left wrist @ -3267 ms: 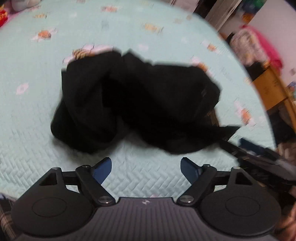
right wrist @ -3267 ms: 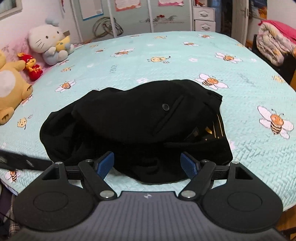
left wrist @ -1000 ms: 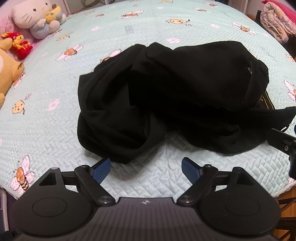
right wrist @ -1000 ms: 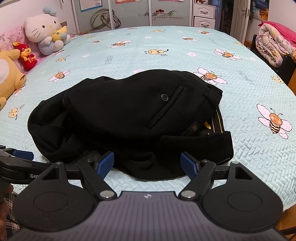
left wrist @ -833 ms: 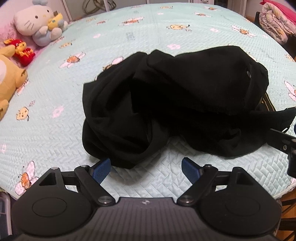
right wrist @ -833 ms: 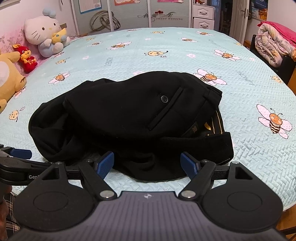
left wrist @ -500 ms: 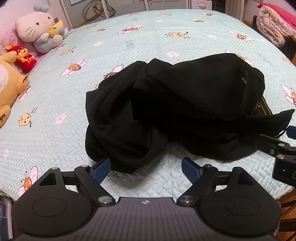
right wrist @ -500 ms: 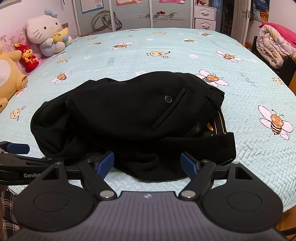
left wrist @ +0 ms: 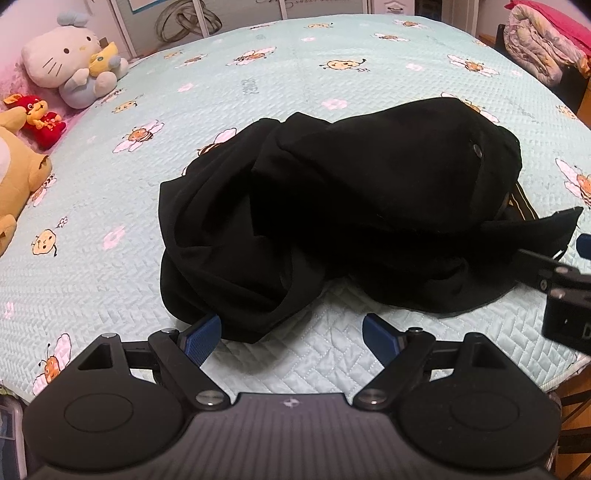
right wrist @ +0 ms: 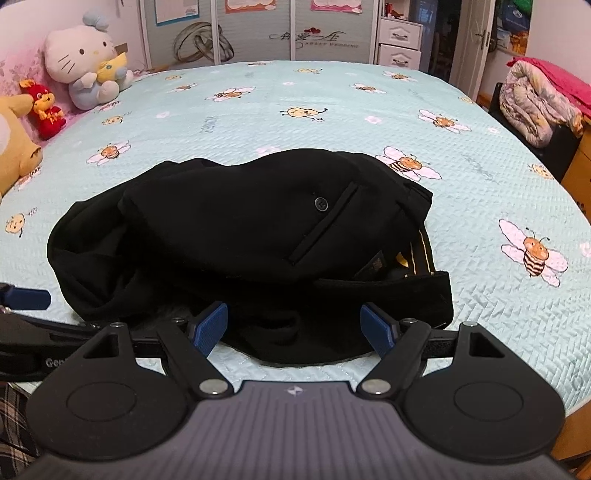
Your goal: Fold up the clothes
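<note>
Both grippers — left gripper [left wrist: 291,330] and right gripper [right wrist: 294,325] — hang wide apart, holding nothing; black trousers [right wrist: 251,236] lie bunched, not folded, on the bed [right wrist: 332,96].

- A big bed [right wrist: 295,110] with a light green bee cover fills the room.
- Soft toys [right wrist: 88,59] sit at its left.
- Behind it stand wardrobe doors [right wrist: 258,29] and white drawers [right wrist: 400,40].

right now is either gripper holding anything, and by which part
Nothing is held. The left gripper and right gripper are both open at the near edge of the crumpled black trousers.
</note>
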`<action>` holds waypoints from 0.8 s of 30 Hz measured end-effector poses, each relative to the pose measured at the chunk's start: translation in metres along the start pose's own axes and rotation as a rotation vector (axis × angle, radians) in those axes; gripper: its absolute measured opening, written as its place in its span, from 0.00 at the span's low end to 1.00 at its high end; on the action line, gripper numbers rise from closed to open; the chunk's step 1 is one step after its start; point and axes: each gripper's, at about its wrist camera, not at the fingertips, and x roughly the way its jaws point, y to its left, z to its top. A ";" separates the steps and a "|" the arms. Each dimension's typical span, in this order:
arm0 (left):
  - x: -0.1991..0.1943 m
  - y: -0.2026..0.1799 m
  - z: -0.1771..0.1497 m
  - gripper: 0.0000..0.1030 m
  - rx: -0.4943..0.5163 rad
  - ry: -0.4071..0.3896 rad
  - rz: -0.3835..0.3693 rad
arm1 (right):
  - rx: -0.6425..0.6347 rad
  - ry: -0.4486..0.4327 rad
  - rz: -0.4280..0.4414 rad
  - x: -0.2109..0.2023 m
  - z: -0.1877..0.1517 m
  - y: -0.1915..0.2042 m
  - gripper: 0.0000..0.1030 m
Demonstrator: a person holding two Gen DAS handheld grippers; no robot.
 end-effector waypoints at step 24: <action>0.011 -0.015 0.001 0.84 0.041 0.012 -0.005 | 0.094 0.001 -0.035 0.005 0.005 -0.022 0.76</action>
